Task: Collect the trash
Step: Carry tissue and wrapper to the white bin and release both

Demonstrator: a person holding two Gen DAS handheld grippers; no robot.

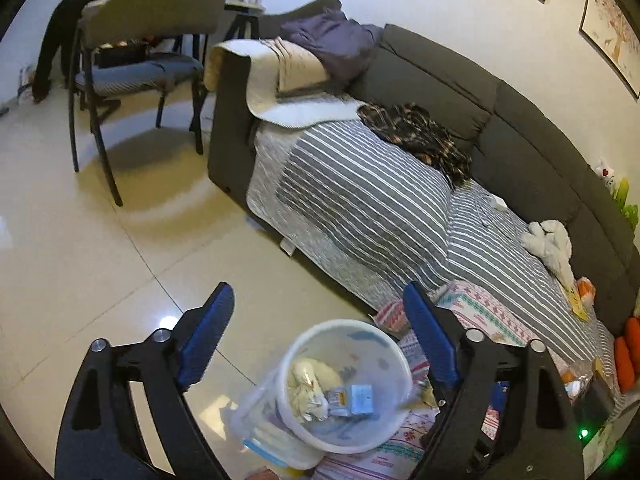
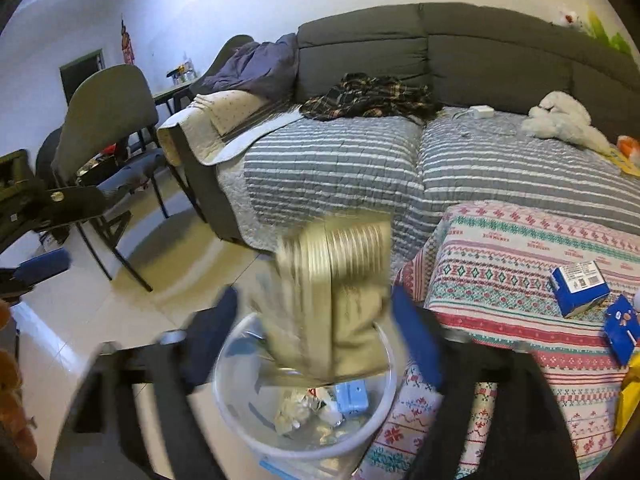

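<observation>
A white trash bin (image 1: 296, 364) stands on the tiled floor beside a low table with a patterned cloth (image 2: 520, 256); it also shows in the right wrist view (image 2: 232, 392). It holds crumpled paper (image 1: 308, 376) and a pale blue carton (image 1: 358, 398). My left gripper (image 1: 316, 332) is open and empty above the bin. My right gripper (image 2: 316, 340) is open; a blurred beige box (image 2: 340, 292) is between its fingers above the bin, not clamped. Two blue boxes (image 2: 580, 286) (image 2: 620, 328) lie on the patterned cloth.
A grey sofa (image 1: 460, 80) with striped covers carries a plaid shirt (image 1: 420, 132), a white plush toy (image 1: 548, 240) and a blanket. A grey chair (image 1: 140, 52) stands at the left on the floor. A person bends over at the far left.
</observation>
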